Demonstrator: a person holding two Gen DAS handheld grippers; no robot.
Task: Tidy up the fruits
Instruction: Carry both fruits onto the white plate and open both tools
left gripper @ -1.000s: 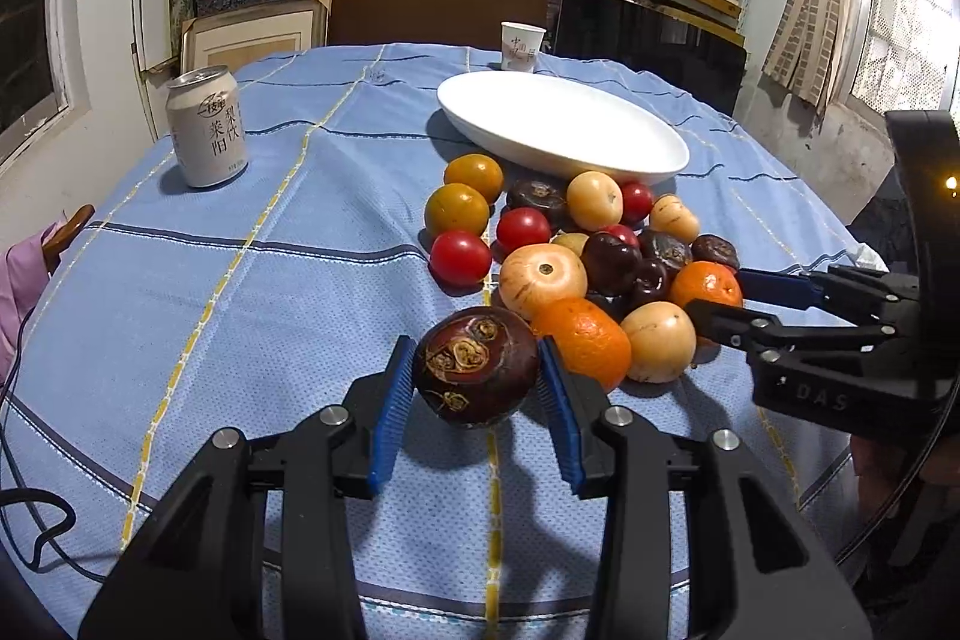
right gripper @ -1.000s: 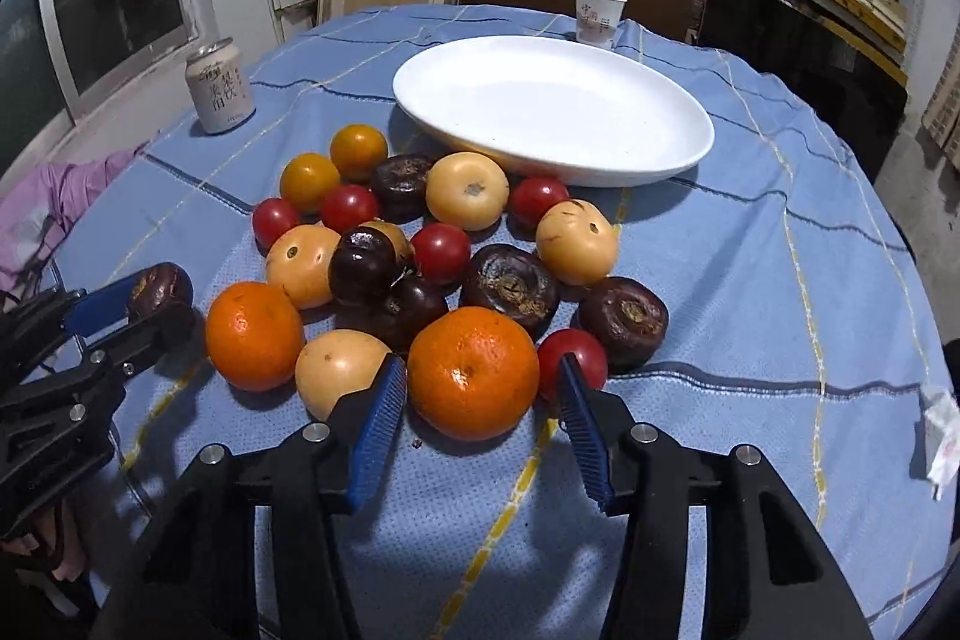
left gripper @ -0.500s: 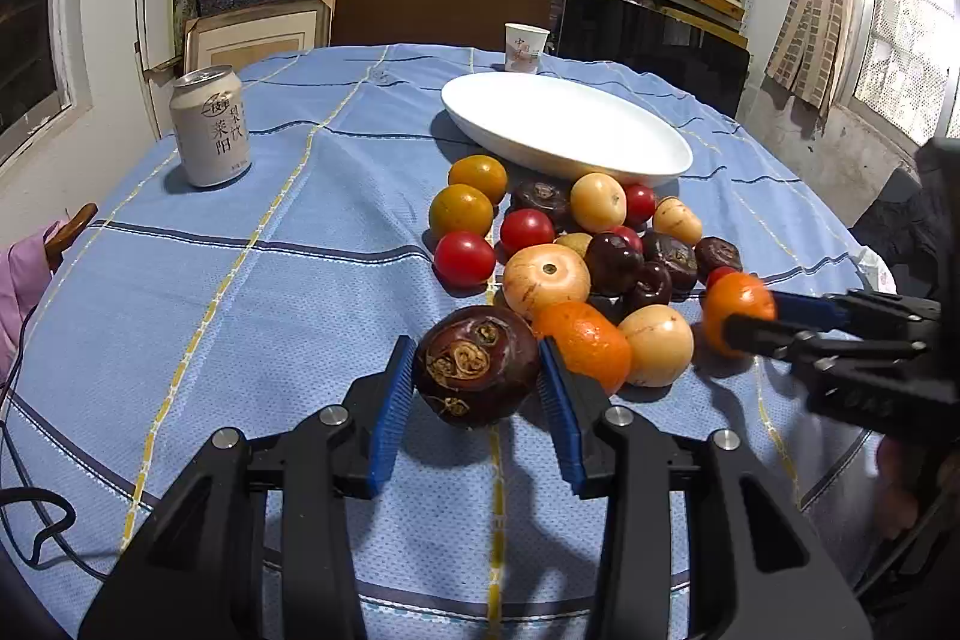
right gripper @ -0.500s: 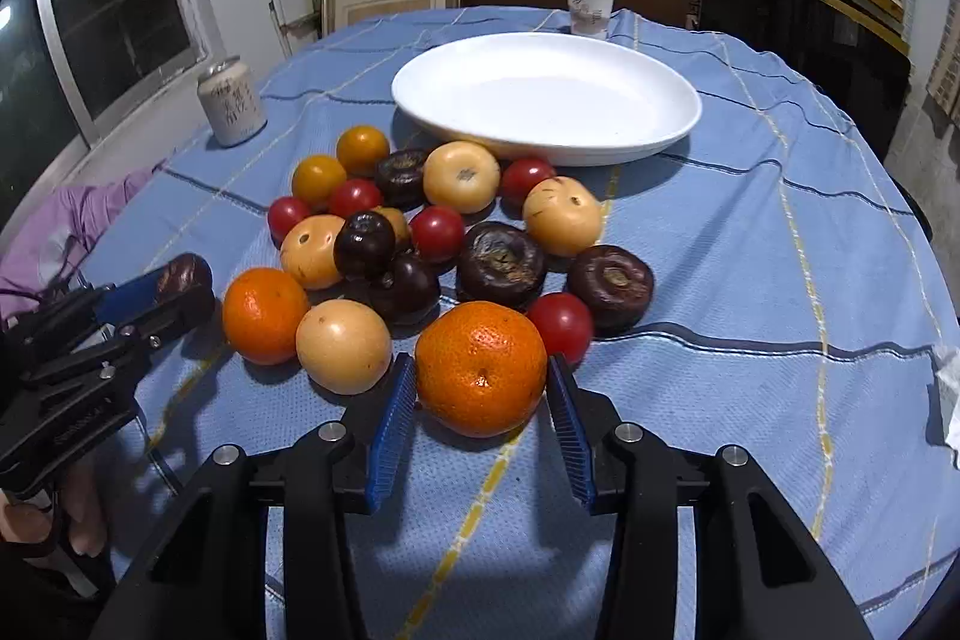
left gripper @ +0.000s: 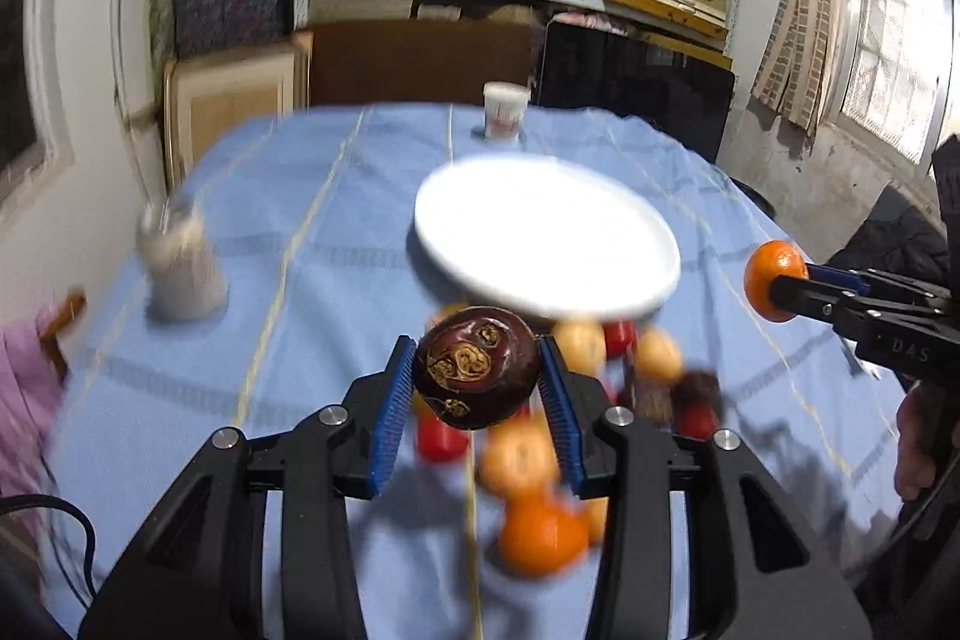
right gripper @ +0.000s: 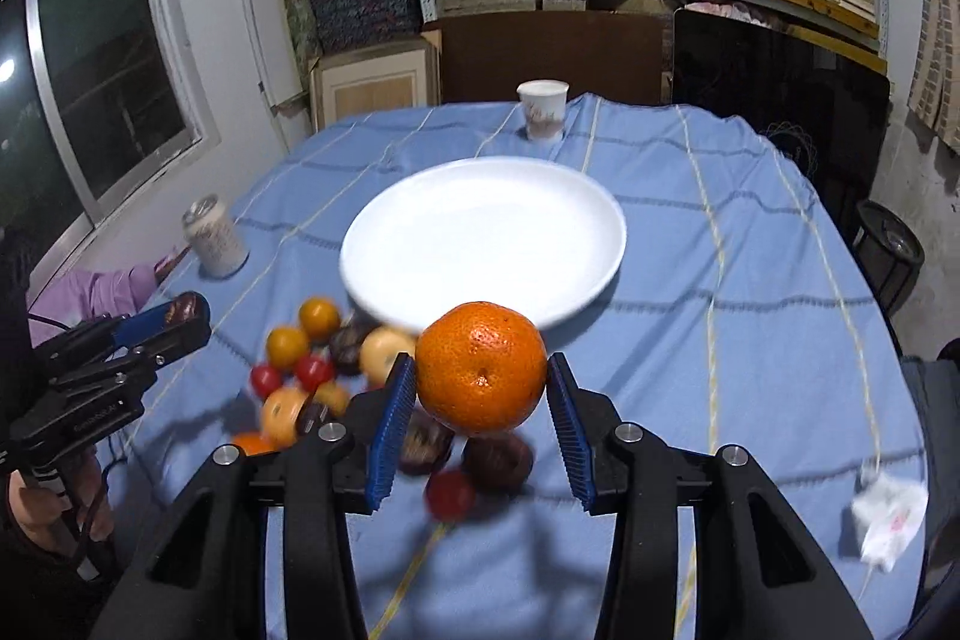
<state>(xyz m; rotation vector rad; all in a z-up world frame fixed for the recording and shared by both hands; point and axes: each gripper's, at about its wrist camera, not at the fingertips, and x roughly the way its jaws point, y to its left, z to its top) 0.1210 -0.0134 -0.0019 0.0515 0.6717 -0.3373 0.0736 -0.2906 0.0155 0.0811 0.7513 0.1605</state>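
Left wrist view: the left gripper (left gripper: 477,403) pinched a dark purple, brown-scarred fruit (left gripper: 476,367) between its blue pads, held above the blue tablecloth (left gripper: 336,244). Beyond it lay a white plate (left gripper: 546,235), blurred, with the pile of loose fruit (left gripper: 540,460) on the cloth below — oranges, red and yellow ones. At right, the right gripper (left gripper: 780,283) clamped an orange (left gripper: 774,280).

Right wrist view: the right gripper (right gripper: 480,421) squeezed the orange (right gripper: 480,367) in the air, just before the plate (right gripper: 483,238). A drinks can (right gripper: 214,236) and a paper cup (right gripper: 542,109) stood farther off — well apart.
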